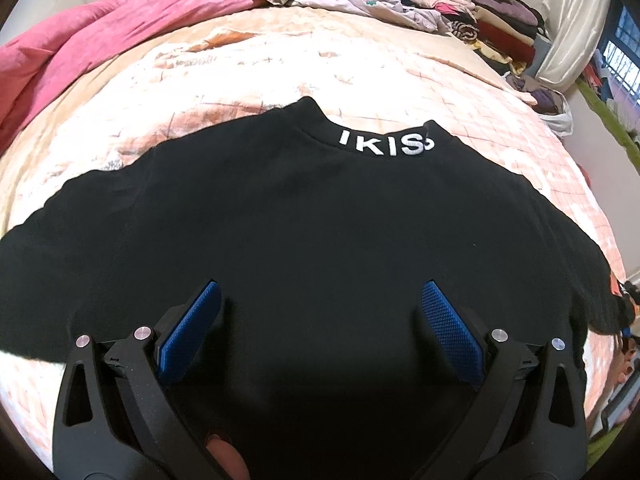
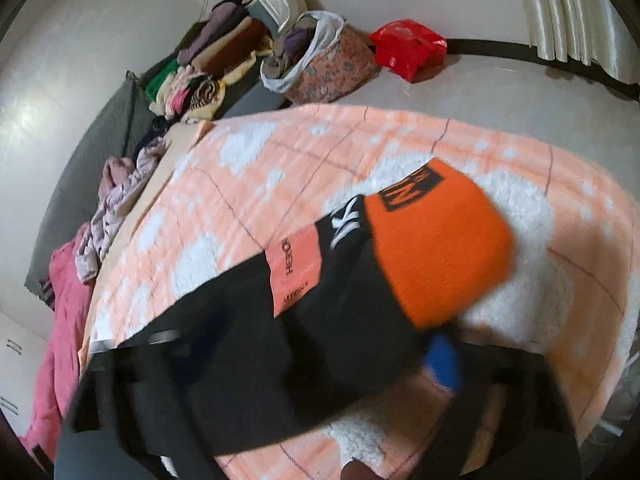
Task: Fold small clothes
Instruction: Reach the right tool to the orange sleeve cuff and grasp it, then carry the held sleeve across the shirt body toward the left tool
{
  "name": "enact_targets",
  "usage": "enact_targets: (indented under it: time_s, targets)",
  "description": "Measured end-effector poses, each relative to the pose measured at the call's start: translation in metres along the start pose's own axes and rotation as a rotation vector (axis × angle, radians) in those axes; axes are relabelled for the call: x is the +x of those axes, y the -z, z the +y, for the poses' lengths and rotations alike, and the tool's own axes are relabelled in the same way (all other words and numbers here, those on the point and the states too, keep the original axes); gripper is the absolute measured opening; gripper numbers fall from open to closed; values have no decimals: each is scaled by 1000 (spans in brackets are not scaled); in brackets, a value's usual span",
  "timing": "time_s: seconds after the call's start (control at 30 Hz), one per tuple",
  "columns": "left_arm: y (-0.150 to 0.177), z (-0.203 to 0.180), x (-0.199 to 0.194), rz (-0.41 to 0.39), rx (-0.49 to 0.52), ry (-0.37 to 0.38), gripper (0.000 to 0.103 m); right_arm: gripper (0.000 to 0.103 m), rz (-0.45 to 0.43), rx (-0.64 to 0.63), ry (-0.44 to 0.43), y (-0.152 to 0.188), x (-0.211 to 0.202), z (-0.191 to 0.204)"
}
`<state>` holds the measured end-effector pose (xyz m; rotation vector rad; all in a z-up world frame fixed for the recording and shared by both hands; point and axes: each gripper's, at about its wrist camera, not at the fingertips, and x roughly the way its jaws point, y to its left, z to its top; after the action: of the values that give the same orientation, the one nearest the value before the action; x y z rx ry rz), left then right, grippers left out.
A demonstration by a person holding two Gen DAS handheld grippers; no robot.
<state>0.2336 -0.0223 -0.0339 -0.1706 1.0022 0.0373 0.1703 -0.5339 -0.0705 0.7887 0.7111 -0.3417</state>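
Your left gripper hangs wide open over the soft black knit top spread on the peach quilted bed, your right gripper's grip unclear; it's light and floppy, so pinch its orange cuff.

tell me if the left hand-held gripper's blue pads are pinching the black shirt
Apart. The left wrist view shows the left hand-held gripper with its blue pads spread wide, nothing pinched between them, above the flat black shirt.
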Motion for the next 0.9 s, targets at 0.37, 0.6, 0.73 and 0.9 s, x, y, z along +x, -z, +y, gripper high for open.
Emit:
enact_targets:
  time_s: [0.37,0.6,0.73,0.9]
  targets:
    - [2,0,-28,-48,-2,29,94,15,-70,-194,-111,11,-33,51]
    - [2,11,-37,-46,-28,55,94,10,-51,-312,-228,30,-51,113]
    - [0,24,-43,-54,-58,59,94,10,-34,-376,-301,45,-60,150]
    - [-2,36,-52,-75,-71,28,94,9,-2,-447,-380,66,-69,190]
